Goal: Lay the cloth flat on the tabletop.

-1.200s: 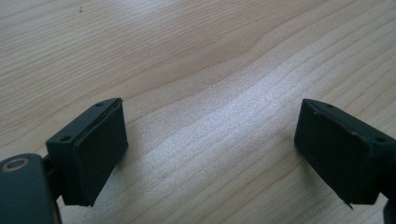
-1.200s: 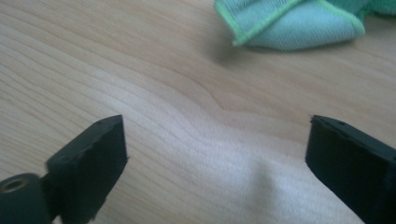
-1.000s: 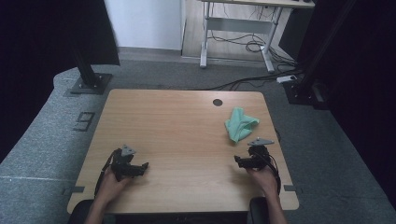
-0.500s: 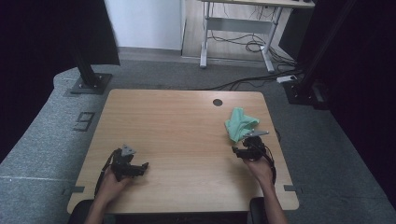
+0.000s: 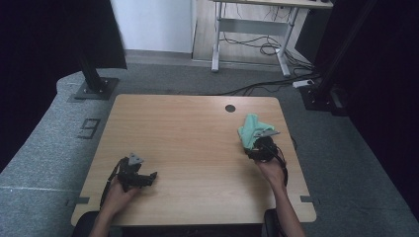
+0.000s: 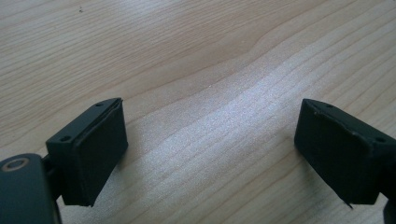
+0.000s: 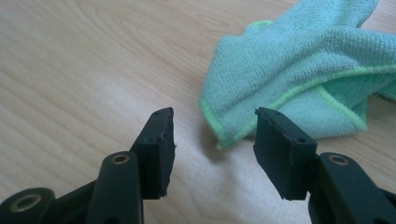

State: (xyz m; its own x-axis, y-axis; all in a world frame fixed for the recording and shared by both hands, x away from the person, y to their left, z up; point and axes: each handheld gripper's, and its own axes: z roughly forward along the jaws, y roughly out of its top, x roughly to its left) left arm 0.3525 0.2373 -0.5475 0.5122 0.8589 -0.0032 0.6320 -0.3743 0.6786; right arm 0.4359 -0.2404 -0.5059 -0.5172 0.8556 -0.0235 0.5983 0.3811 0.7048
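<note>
The green cloth [image 5: 251,129] lies crumpled near the far right corner of the table [image 5: 188,128], a little on my side of the round cable hole [image 5: 230,108]. Its nearest folded corner [image 7: 224,133] points toward me, just ahead of my right gripper [image 7: 212,135]. That gripper's jaws have just been closing and now stand partly open, with bare wood between them; they do not touch the cloth. My left gripper [image 6: 210,149] rests well apart from the cloth, near the table's front left edge, its jaws spread wide over bare wood, holding nothing.
</note>
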